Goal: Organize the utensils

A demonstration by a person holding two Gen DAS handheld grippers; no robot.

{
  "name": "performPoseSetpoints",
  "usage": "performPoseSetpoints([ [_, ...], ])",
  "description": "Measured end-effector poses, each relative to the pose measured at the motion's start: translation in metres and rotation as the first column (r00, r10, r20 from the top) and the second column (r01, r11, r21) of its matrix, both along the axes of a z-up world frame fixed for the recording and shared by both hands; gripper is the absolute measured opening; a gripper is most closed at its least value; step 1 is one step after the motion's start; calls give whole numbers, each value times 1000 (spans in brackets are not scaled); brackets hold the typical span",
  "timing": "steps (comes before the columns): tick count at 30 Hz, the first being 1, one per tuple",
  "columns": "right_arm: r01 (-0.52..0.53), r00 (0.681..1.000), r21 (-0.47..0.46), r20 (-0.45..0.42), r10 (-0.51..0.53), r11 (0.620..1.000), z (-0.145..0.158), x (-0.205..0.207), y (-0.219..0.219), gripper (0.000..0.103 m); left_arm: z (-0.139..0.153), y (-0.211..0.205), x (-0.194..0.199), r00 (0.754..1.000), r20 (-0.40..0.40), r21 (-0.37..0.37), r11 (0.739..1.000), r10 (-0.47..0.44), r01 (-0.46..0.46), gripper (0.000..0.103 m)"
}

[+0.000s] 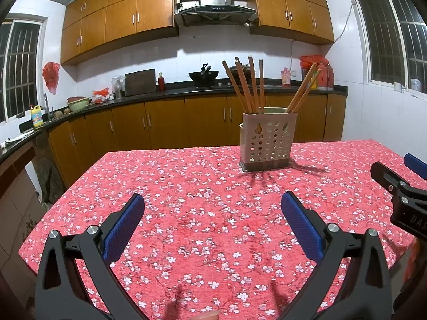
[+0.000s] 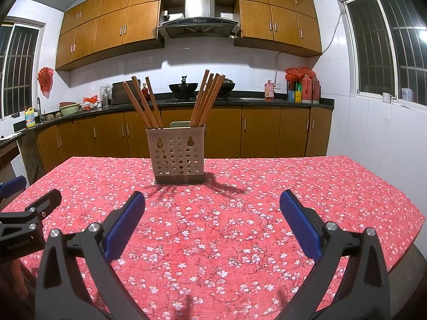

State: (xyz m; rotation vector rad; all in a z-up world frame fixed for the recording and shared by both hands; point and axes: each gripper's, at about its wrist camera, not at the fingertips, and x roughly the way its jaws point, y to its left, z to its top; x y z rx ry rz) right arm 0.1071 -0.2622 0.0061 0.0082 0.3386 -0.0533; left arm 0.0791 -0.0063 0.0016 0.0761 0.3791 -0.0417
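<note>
Kitchen table under a red floral tablecloth [image 2: 240, 213], wooden cabinets [image 2: 186, 21] and a range hood [image 2: 198, 21] behind.

Toward the cloth's far edge a perforated utensil holder [image 2: 178, 157] stands upright with wooden chopsticks [image 2: 205, 101] leaning out in two bunches. Nearer than the holder, left gripper [image 1: 213, 210] and right gripper [image 2: 212, 208] hover above the cloth, both spread wide and holding nothing. Beyond the holder a dark wok [image 2: 184, 88] sits on the counter.
</note>
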Motion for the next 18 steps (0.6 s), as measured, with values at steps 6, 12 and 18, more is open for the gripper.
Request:
performPoseSetpoints([
  [6,-1,1000,2,-5,1,1000,-1,0,1,99,0,0,0,1000,-1,0,1000,0,0,101],
  [12,-1,1000,3,-5,1,1000,-1,0,2,99,-1,0,0,1000,-5,-3,1000,-5,5,101],
  [18,-1,1000,3,-5,1,1000,-1,0,3,99,-1,-1,0,1000,-6,-3,1000,-6,6,101],
])
